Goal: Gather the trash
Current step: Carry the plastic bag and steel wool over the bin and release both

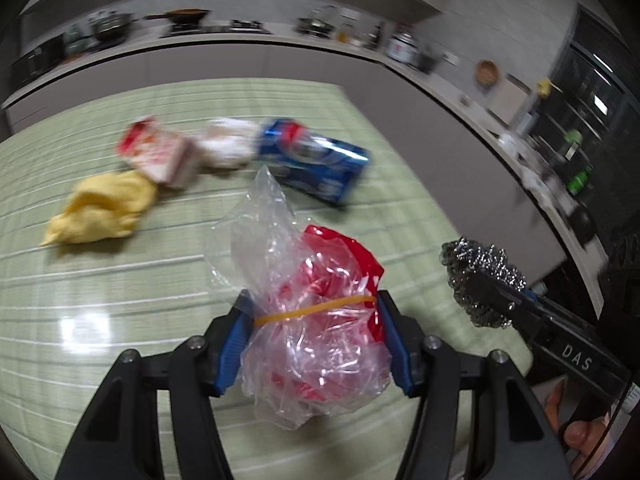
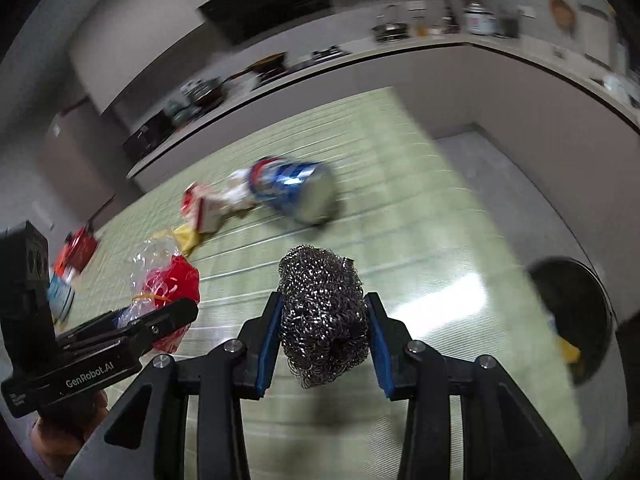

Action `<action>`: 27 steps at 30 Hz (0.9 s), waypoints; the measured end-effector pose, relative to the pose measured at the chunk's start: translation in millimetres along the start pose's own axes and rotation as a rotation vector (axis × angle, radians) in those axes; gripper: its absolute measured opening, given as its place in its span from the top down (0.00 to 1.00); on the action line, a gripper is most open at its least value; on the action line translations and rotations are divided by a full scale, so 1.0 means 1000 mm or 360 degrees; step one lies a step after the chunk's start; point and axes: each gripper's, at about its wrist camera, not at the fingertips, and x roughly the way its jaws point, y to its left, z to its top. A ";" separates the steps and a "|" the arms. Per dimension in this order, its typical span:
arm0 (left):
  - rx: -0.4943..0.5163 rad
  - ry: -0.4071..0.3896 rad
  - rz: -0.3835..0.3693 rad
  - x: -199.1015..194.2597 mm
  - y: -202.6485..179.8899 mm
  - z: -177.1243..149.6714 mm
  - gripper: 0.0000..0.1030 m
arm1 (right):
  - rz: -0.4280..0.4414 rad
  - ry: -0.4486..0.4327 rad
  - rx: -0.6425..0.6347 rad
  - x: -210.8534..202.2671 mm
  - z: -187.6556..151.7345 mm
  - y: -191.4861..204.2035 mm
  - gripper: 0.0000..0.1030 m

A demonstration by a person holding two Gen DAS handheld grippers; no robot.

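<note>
Left gripper (image 1: 316, 332) clenched on crumpled plastic bag (image 1: 308, 320), right gripper (image 2: 320, 336) grasping steel wool scourer (image 2: 322, 316) above green-clothed counter (image 1: 80, 280)

Indoor light is moderate and seems to come from overhead, leaving white glare patches on the glossy green counter (image 1: 120, 280). Both fisheye views bend straight edges and darken to black at the corners. Motion blur smears the background kitchen and the far litter; only nearby objects stay sharp.
</note>
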 end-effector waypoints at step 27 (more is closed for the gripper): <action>0.0181 0.0411 0.0152 0.211 -0.301 -0.002 0.39 | -0.0114 0.0225 0.0246 0.005 0.010 -0.367 0.56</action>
